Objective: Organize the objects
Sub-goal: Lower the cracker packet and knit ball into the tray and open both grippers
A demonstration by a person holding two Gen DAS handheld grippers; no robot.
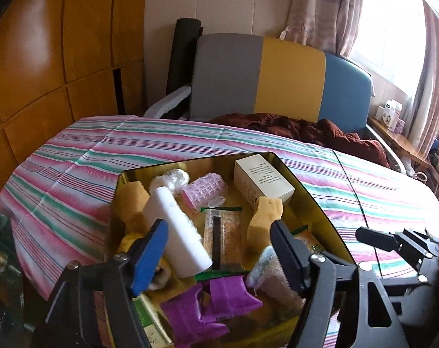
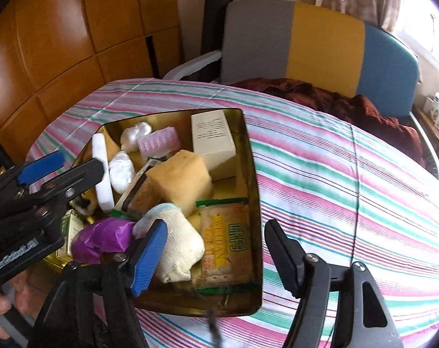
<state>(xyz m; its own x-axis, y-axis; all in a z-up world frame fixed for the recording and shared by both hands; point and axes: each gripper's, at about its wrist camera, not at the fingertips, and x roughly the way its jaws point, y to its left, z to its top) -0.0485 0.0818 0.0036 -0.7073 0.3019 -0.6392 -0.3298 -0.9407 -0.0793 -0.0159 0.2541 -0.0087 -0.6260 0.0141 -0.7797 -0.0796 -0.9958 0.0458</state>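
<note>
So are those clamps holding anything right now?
No. The left gripper and right gripper are open; the white sponge block lies ungripped between the left one's fingers.

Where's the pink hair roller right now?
The pink hair roller lies inside the gold tin, toward its far end, between the white puff and the cream box.
</note>
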